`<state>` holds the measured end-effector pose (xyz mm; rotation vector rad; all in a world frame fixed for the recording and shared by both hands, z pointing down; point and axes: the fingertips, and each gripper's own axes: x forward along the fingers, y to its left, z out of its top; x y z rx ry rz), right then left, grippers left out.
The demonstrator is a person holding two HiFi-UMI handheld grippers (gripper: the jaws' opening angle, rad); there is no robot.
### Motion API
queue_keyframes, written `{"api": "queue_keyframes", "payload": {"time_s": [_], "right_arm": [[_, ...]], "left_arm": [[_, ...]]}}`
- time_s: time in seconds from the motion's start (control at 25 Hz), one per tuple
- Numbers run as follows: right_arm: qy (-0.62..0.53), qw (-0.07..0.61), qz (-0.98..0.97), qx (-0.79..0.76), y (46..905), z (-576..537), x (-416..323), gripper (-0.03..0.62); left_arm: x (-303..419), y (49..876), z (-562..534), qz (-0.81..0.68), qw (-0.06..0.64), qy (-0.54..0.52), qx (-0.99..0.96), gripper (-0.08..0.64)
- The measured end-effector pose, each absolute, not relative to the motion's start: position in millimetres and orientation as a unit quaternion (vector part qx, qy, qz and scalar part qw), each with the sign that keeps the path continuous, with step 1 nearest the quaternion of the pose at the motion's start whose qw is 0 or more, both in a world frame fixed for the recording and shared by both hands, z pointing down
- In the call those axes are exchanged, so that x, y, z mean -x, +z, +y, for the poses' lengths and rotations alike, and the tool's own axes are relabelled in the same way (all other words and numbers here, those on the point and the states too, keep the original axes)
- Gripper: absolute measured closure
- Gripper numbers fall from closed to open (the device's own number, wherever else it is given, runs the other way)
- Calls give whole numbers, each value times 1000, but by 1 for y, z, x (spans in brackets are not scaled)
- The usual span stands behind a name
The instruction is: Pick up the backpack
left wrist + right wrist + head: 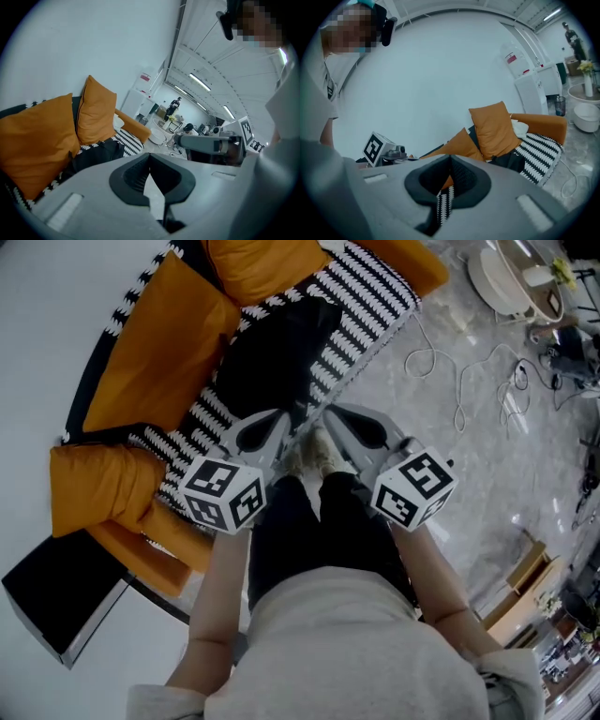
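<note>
**So, both grippers clenched and empty, backpack straight ahead on the sofa**

Starting at the jaws: the left gripper has its jaws pressed together with nothing between them, you just see floor through the little gap in the pads. Same deal with the right gripper, jaws together and no load, only striped fabric showing behind.

From the head view the two are side by side in front of the person, tips angled in toward each other. The backpack lies just past those tips, black and slumped on the striped seat of the sofa, with orange cushions on its far-left side. Neither gripper touches it.

The bit that matters: its long axis runs away from the person, leaning a little to the right, so the near end is the one facing the jaws. Because the grippers point inward, it shows left of the jaws in the left gripper view and right of the jaws in the right gripper view.

My read is the left gripper is slightly nearer, since the bag lies a bit left of the gap between the tips. Both would need to open up and drop forward and down. I can't see a handle or strap clearly.
</note>
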<state>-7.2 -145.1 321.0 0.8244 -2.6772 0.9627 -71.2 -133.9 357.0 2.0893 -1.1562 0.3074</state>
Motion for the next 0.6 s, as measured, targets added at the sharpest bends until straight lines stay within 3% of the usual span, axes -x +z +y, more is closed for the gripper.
{"api": "queue_keyframes", "payload": {"time_s": [0.6], "right_arm": [[375, 130, -880, -260, 403, -145, 19, 589]], "left_arm": [[78, 439, -143, -464, 411, 144, -771, 560]]}}
